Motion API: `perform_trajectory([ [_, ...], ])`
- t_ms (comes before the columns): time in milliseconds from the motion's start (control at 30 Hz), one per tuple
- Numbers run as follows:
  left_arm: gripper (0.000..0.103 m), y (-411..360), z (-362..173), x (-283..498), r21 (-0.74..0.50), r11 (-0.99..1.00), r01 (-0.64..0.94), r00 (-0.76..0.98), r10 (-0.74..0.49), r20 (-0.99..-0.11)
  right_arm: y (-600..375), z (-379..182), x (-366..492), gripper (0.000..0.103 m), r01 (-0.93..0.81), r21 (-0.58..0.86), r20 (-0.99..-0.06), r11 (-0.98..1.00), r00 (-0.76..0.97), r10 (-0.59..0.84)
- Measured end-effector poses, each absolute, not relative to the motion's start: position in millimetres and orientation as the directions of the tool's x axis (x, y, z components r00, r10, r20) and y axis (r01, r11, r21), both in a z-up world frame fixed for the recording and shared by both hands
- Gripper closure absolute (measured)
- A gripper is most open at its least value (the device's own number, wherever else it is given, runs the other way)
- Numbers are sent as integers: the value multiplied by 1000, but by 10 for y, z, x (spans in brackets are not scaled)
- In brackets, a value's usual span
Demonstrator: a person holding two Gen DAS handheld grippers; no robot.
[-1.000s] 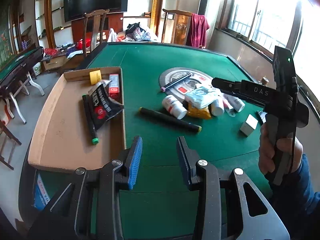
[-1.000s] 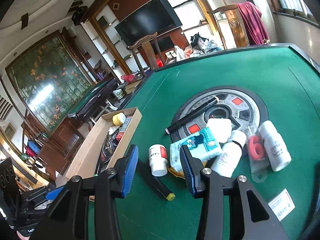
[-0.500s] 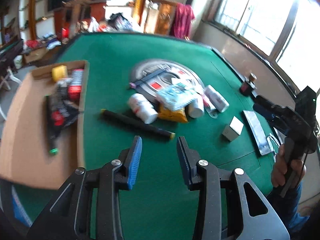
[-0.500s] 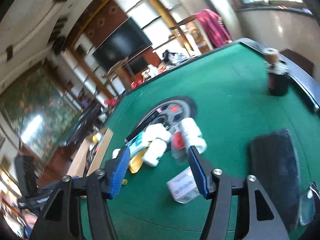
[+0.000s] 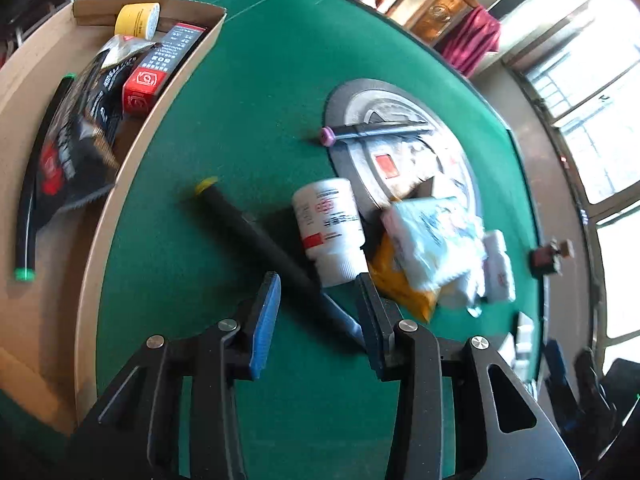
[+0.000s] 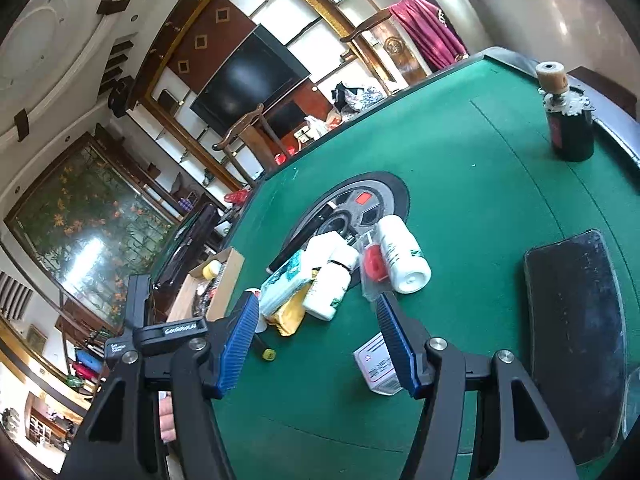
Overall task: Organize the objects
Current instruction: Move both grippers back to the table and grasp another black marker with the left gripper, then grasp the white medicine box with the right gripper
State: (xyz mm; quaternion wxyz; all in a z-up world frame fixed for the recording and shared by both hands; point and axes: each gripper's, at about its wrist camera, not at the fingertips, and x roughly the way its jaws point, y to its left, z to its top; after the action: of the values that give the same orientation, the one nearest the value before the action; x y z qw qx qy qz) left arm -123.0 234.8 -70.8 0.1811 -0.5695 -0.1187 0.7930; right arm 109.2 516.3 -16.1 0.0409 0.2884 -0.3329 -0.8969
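Note:
My left gripper (image 5: pixel 318 284) points down at the green table (image 5: pixel 256 92), open. A black marker with a yellow cap (image 5: pixel 248 228) runs between its fingers, and the pads stand clear of it. A white pill bottle (image 5: pixel 330 228) lies just beyond, touching the marker. My right gripper (image 6: pixel 316 302) is open and holds nothing. It hovers short of the pile of white bottles (image 6: pixel 402 254), a tissue pack (image 6: pixel 286 280) and a yellow packet (image 6: pixel 290 314). A small white box (image 6: pixel 376 364) lies by its right finger, partly hidden.
A cardboard tray (image 5: pixel 132 168) on the left holds yellow tape (image 5: pixel 138 20), a red and black box (image 5: pixel 160 64), a black pouch (image 5: pixel 76 132) and a green-capped marker (image 5: pixel 28 220). A pink-capped pen (image 5: pixel 376 130) lies across the round centre plate. A dark corked jar (image 6: pixel 568 128) and a flat black slab (image 6: pixel 576 328) sit at the right.
My left gripper rolled and dropped toward the black marker, which now lies between its fingers. My right gripper swung right toward the small white box and its jaws widened.

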Motion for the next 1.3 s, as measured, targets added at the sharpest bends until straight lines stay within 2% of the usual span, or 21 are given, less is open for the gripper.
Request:
perform_trajectory([
  [133,65,2515,-730,-1244,-272,-923,-271,-326,354,-877,5198,-230,1062,41,-155,603,-523,-783,-818,-241],
  [200,78,2542,-749,-1187,-225,-911,-345,-351,348,-869,5207,-252,1037,41,-178,588,-545,-789,-808,-223],
  [300,89,2523,-772,-1062,-153,-891,-428,-393,336,-856,5198,-274,1008,41,-212,554,-575,-805,-797,-185],
  [433,89,2528,-804,-829,-67,-837,-544,-427,344,-836,5206,-377,994,41,-306,504,-636,-808,-765,-106],
  [600,89,2458,-842,-871,-76,-820,-567,-438,378,-816,5049,-423,1053,41,-406,450,-704,-796,-709,-37],
  [800,89,2433,-807,-923,-70,-818,-571,-441,378,-814,4680,-394,944,41,-378,187,-760,-907,-641,110],
  [1067,88,2475,-799,-906,-57,-818,-572,-451,371,-812,4630,-509,740,38,-296,68,-793,-953,-595,128],
  [1167,88,2483,-799,-900,-49,-819,-571,-458,367,-810,4636,-602,709,38,-262,71,-813,-962,-574,97],
  [1200,88,2484,-800,-900,-48,-820,-570,-459,367,-809,4637,-618,729,39,-251,83,-805,-964,-588,84],
  [1233,88,2485,-802,-903,-48,-820,-570,-461,368,-808,4635,-628,754,46,-244,90,-800,-966,-595,76],
  [1300,86,2499,-803,-899,-42,-821,-570,-466,364,-806,4625,-622,785,48,-260,88,-805,-962,-587,85],
])
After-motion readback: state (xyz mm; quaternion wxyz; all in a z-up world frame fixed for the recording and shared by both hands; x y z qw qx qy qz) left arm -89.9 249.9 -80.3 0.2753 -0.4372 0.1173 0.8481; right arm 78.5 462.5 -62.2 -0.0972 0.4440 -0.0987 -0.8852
